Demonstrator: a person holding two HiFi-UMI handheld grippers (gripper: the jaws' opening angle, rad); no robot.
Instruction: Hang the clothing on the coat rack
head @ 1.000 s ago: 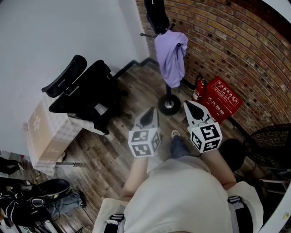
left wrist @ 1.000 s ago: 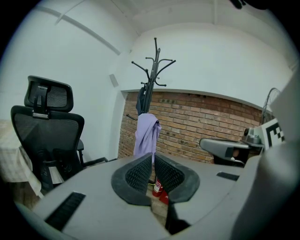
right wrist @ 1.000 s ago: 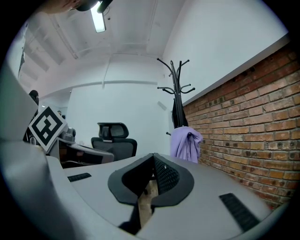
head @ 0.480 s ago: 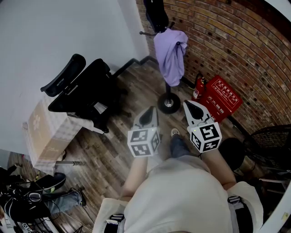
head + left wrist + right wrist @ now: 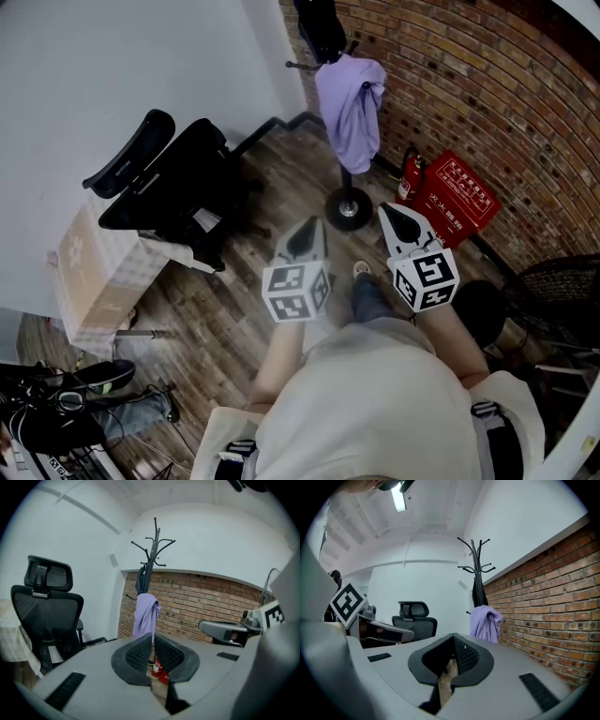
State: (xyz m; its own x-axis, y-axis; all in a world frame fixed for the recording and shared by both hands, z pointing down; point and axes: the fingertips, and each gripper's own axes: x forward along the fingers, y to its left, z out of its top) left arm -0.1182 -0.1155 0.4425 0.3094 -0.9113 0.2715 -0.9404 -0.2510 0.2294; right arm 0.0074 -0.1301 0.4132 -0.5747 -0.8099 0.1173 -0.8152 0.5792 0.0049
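Note:
A lilac garment [image 5: 352, 103] hangs on a low hook of the black coat rack [image 5: 345, 202], which stands in the corner by the brick wall. The same lilac garment [image 5: 146, 615] [image 5: 486, 623] appears in both gripper views, a dark item hanging above it on the rack [image 5: 151, 555] [image 5: 476, 569]. My left gripper [image 5: 307, 239] and right gripper [image 5: 398, 225] are held side by side in front of the person, well short of the rack. Both are shut with nothing between the jaws.
A black office chair [image 5: 173, 187] stands to the left by the white wall, a cardboard box [image 5: 89, 277] beside it. A red extinguisher case [image 5: 455, 202] and a small extinguisher [image 5: 410, 178] lean against the brick wall. A fan [image 5: 558, 300] sits at the right, shoes and bags [image 5: 75, 408] at bottom left.
The head view has shifted slightly, so the rack sits a little higher in the picture. Both grippers hold their place, shut. The clutter at bottom left has shifted in the picture.

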